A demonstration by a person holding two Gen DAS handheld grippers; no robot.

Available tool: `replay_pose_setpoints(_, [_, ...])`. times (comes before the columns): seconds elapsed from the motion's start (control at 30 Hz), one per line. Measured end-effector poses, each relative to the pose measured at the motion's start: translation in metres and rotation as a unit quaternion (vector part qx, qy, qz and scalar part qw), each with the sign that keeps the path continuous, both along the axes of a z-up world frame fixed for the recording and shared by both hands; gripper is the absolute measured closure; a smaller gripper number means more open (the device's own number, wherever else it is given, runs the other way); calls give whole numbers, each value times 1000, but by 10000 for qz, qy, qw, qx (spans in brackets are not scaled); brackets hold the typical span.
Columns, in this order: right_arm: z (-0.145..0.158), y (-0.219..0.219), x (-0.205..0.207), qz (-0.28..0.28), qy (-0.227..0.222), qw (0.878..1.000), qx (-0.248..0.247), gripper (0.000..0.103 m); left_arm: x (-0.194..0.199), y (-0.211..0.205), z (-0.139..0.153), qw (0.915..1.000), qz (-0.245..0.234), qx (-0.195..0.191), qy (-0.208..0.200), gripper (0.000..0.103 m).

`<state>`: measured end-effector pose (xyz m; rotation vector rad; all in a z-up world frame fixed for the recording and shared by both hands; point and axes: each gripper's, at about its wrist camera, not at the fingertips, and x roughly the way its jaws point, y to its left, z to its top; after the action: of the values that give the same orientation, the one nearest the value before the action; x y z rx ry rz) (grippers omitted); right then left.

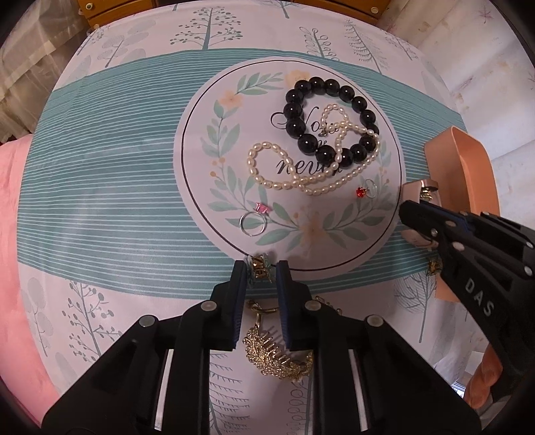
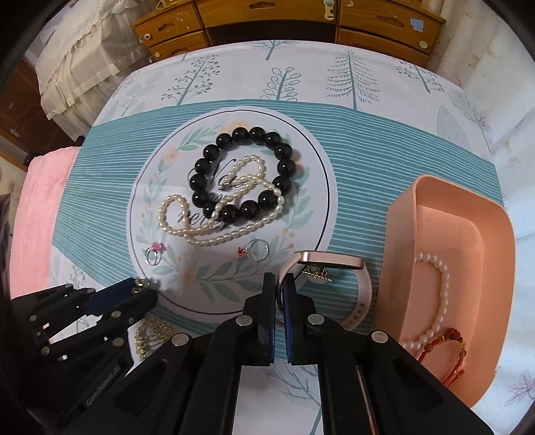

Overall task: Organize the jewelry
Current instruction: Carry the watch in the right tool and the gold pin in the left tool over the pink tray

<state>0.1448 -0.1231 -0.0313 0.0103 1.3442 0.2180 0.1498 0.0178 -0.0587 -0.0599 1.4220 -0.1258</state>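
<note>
My left gripper [image 1: 260, 272] points down at the near edge of the round floral mat [image 1: 214, 140], shut on a small gold ornament [image 1: 259, 267]. A gold hair comb [image 1: 277, 354] lies under its fingers. In the right wrist view my right gripper [image 2: 278, 282] is shut on the strap of a pink watch [image 2: 331, 262], which lies beside the mat. On the mat lie a black bead bracelet [image 2: 234, 167], a pearl necklace [image 2: 200, 231], a pink-stone ring [image 2: 154, 252] and a red-stone ring [image 2: 254, 250].
A peach-coloured box [image 2: 451, 234] stands at the right and holds a pearl bracelet [image 2: 441, 294] and a red bracelet [image 2: 444, 348]. A small gold piece [image 2: 317, 275] lies by the watch. Wooden drawers [image 2: 267, 20] stand behind the table, and pink cloth [image 1: 13, 217] lies at the left.
</note>
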Motion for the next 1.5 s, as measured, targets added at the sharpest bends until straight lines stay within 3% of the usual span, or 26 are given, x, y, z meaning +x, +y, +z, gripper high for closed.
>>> replay_pose_setpoints(0.47, [9,-10,-22,-23,-62,9998,184,99,0,-12,2,9996,-63,235,-174,87])
replay_pose_setpoints(0.67, [35,-15,-34,-15,-272,9988,395,99,-14,-20,35,9982,-185,269,-496,87])
replay_pose_setpoints(0.9, [97,-34,-57,-21,-788,9944,711,99,-47,-32,109,9930,-450,294,-1052,87])
replay_pose_setpoints(1.27, [220,-134,-94,-463,-1870,9779,813,99,-52,-116,206,9765,-1048,331,-1854,87])
replay_pose_setpoints(1.4, [227,-175,-94,-672,-1883,9759,874,99,-41,-158,209,9736,-1305,194,-1864,87])
replay_pose_setpoints(1.5, [204,-203,-91,-824,-1637,9772,1070,99,-31,-184,192,9737,-1467,195,-1735,87])
